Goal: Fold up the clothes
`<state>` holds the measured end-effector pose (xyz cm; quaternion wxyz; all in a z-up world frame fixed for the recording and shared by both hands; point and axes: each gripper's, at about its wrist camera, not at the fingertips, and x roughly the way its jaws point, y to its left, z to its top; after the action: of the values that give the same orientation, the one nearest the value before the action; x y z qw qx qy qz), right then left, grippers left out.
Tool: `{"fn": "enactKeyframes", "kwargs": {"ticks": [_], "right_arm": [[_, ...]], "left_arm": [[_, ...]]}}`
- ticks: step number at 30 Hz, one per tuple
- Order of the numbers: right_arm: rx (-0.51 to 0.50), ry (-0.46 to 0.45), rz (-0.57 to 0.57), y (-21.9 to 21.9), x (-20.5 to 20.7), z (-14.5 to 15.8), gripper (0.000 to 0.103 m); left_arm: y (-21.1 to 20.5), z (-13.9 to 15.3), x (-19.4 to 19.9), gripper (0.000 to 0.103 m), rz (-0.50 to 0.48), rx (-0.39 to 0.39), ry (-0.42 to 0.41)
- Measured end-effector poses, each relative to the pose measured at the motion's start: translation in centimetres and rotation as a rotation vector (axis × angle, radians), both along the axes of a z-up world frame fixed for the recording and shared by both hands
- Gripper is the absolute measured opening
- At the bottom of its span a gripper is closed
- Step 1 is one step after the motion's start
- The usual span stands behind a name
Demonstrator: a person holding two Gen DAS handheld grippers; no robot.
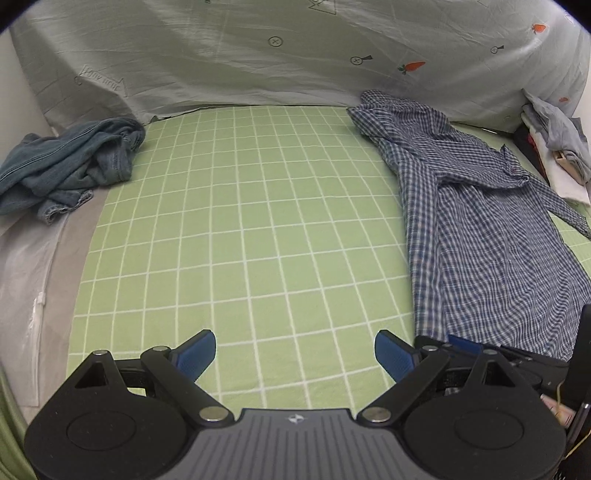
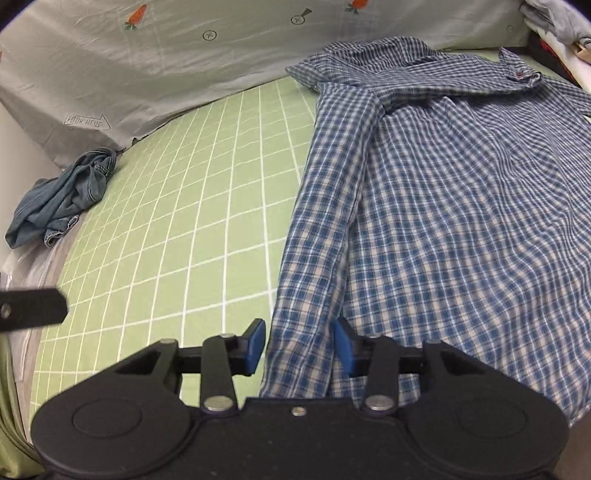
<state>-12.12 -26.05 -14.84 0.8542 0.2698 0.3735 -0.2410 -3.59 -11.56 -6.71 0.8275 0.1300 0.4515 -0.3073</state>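
A blue-and-white checked shirt (image 1: 480, 229) (image 2: 443, 203) lies spread on the right side of a green checked bed cover (image 1: 240, 221) (image 2: 177, 229). My right gripper (image 2: 298, 347) is at the shirt's near left edge. Its blue pads (image 2: 255, 347) stand a little apart, with a strip of the shirt's fabric between them, and I see no clear pinch. My left gripper (image 1: 295, 354) hovers wide open over bare green cover, left of the shirt, with nothing between its fingers. Part of the right gripper shows at the shirt's hem in the left wrist view.
A crumpled blue denim garment (image 1: 66, 162) (image 2: 62, 199) lies at the far left edge. A pale sheet with carrot prints (image 1: 258, 55) (image 2: 147, 74) rises along the back. Stacked clothes (image 1: 557, 147) (image 2: 554, 22) sit at the far right corner.
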Motion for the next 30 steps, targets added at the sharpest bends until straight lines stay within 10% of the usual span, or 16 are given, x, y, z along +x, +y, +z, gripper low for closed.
{"fn": "enactKeyframes", "kwargs": {"ticks": [5, 20, 30], "right_arm": [[-0.015, -0.021, -0.004, -0.5, -1.0, 0.9, 0.006], [-0.288, 0.039, 0.037, -6.9, -6.8, 5.5, 0.004], [-0.191, 0.218, 0.104, -14.0, -8.0, 0.4, 0.010]], "left_arm": [[0.6, 0.1, 0.6, 0.093, 0.058, -0.022, 0.017], [-11.7, 0.4, -3.7, 0.093, -0.070, -0.096, 0.038], [-15.9, -1.1, -5.3, 0.093, 0.012, -0.009, 0.071]]}}
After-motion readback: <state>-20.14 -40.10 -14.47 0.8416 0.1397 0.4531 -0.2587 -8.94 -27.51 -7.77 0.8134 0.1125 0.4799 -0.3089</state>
